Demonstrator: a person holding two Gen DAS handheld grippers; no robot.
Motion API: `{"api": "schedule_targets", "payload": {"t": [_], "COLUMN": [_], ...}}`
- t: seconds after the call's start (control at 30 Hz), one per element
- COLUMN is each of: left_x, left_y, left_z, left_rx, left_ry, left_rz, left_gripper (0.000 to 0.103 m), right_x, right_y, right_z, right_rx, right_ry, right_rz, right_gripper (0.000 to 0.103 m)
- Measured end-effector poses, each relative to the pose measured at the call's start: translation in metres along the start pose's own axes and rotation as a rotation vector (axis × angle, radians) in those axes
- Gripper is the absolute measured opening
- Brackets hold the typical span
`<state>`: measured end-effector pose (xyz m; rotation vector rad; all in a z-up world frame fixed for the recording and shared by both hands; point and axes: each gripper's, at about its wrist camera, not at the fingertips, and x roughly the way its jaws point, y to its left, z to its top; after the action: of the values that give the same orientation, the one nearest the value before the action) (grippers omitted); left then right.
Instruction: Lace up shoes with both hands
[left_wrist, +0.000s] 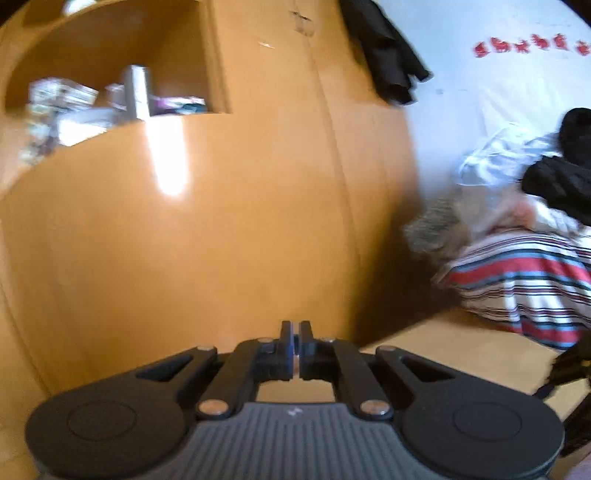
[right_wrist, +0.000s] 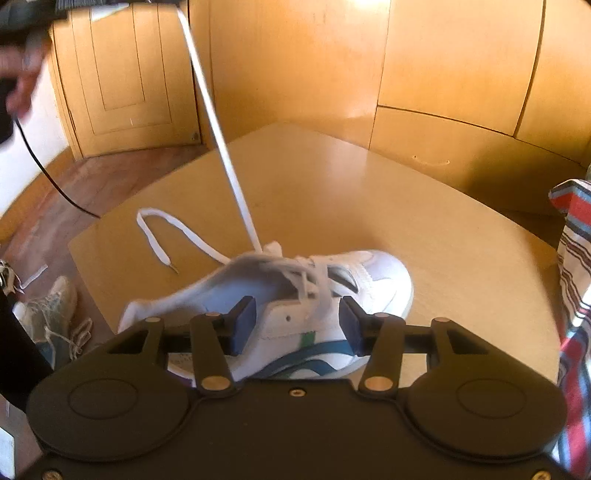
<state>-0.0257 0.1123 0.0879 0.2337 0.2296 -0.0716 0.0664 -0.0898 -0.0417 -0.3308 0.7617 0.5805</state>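
The right gripper hangs over the shoe with its jaws apart, one blue pad on each side of the shoe's near flank. Neither pad presses on the leather; the shoe's eyelet strip and the lower crossings of the lace sit in the gap between them. The shoe is white with a blue and green stripe on the side nearest the fingers, and it lies on the table with its toe pointing away to the right of the fingers.

From the tongue, just ahead of the left pad, one end of the lace runs taut and straight, up and away to the left, to the top edge of the view. There a dark blurred shape appears beside a hand, too blurred to show what grips the lace. The lace's other end lies slack on the table in a loop, ahead and to the left of the fingers, its tip resting on the wood.

The left gripper has its fingers shut together, with a thin pale sliver between the pads that cannot be made out. Beyond its tips stands a wooden cabinet; striped cloth lies off to the right.
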Motion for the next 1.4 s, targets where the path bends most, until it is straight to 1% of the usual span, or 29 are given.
{"api": "schedule_targets", "payload": {"t": [0.03,0.1,0.17,0.2,0.23,0.27,0.3,0.33,0.37,0.4,0.43,0.5,0.57,0.6,0.67,0.73,0.8,0.83,0.87,0.93,1.0,1.07,1.17,1.23,1.3,1.37,1.4], "left_x": [-0.005,-0.009,-0.009,-0.009,-0.007,-0.006,-0.003,0.002,0.006,0.011,0.017,0.025,0.033,0.040,0.052,0.063,0.075,0.080,0.084,0.092,0.097,0.103,0.110,0.114,0.118,0.121,0.122], "left_y": [0.011,0.020,0.017,0.016,0.016,0.016,0.015,0.015,0.014,0.014,0.013,0.012,0.009,0.002,-0.016,-0.033,-0.047,-0.053,-0.056,-0.059,-0.061,-0.062,-0.064,-0.066,-0.071,-0.068,-0.068], "left_z": [0.001,0.002,0.000,-0.002,-0.006,-0.010,-0.014,-0.019,-0.023,-0.027,-0.032,-0.038,-0.047,-0.058,-0.079,-0.095,-0.107,-0.113,-0.117,-0.123,-0.125,-0.129,-0.137,-0.145,-0.145,-0.146,-0.147], "left_rx": [-0.016,-0.007,0.056,0.072,0.065,0.057,0.050,0.045,0.044,0.060,0.077,0.079,0.102,0.127,0.188,0.257,0.283,0.307,0.320,0.329,0.324,0.317,0.324,0.324,0.321,0.303,0.287], "left_ry": [0.013,0.076,0.153,0.197,0.258,0.318,0.363,0.381,0.397,0.413,0.432,0.456,0.486,0.521,0.585,0.614,0.642,0.655,0.669,0.684,0.693,0.711,0.740,0.764,0.762,0.772,0.784], "left_rz": [0.013,-0.036,-0.111,-0.172,-0.274,-0.376,-0.439,-0.428,-0.416,-0.399,-0.381,-0.350,-0.353,-0.369,-0.401,-0.426,-0.467,-0.495,-0.502,-0.525,-0.555,-0.579,-0.591,-0.607,-0.610,-0.620,-0.641], "left_gripper": [0.003,0.003,0.003,0.005,0.008,0.008,0.009,0.011,0.013,0.013,0.013,0.013,0.013,0.013,0.013,0.013,0.013,0.014,0.014,0.014,0.014,0.014,0.014,0.020,0.028,0.026,0.011], "right_x": [0.001,0.001,-0.004,-0.004,-0.004,-0.005,-0.006,-0.009,-0.010,-0.010,-0.010,-0.011,-0.012,-0.013,-0.018,-0.023,-0.026,-0.024,-0.022,-0.017,-0.012,-0.011,-0.010,-0.009,-0.009,-0.007,-0.007], "right_y": [-0.001,-0.001,0.004,0.004,0.004,0.004,0.004,0.005,0.005,0.005,0.004,0.001,-0.003,-0.005,-0.010,-0.007,-0.003,-0.001,0.001,0.005,0.009,0.010,0.008,0.007,0.006,0.004,0.002], "right_z": [0.000,-0.001,-0.006,-0.008,-0.008,-0.008,-0.009,-0.009,-0.008,-0.007,-0.006,-0.006,-0.007,-0.007,-0.004,0.000,0.002,0.004,0.006,0.008,0.010,0.012,0.013,0.014,0.013,0.015,0.015], "right_rx": [0.008,0.006,-0.023,-0.031,-0.035,-0.045,-0.054,-0.076,-0.078,-0.080,-0.080,-0.078,-0.063,-0.051,-0.004,-0.009,-0.013,-0.009,-0.004,-0.015,-0.026,-0.021,0.001,0.004,0.008,0.015,0.022], "right_ry": [0.001,-0.004,0.007,0.011,0.014,0.013,0.013,0.013,0.014,0.014,0.016,0.025,0.039,0.035,0.020,-0.006,-0.024,-0.026,-0.028,-0.022,-0.016,-0.025,-0.030,-0.032,-0.031,-0.030,-0.031], "right_rz": [0.008,0.005,-0.007,-0.009,-0.005,-0.008,-0.011,-0.020,-0.025,-0.030,-0.035,-0.051,-0.050,-0.029,0.052,0.087,0.115,0.144,0.172,0.185,0.199,0.206,0.212,0.217,0.221,0.222,0.227], "right_gripper": [0.051,0.051,0.050,0.050,0.049,0.049,0.048,0.048,0.044,0.043,0.043,0.043,0.043,0.043,0.043,0.043,0.044,0.044,0.044,0.044,0.047,0.047,0.047,0.047,0.047,0.047,0.047]}}
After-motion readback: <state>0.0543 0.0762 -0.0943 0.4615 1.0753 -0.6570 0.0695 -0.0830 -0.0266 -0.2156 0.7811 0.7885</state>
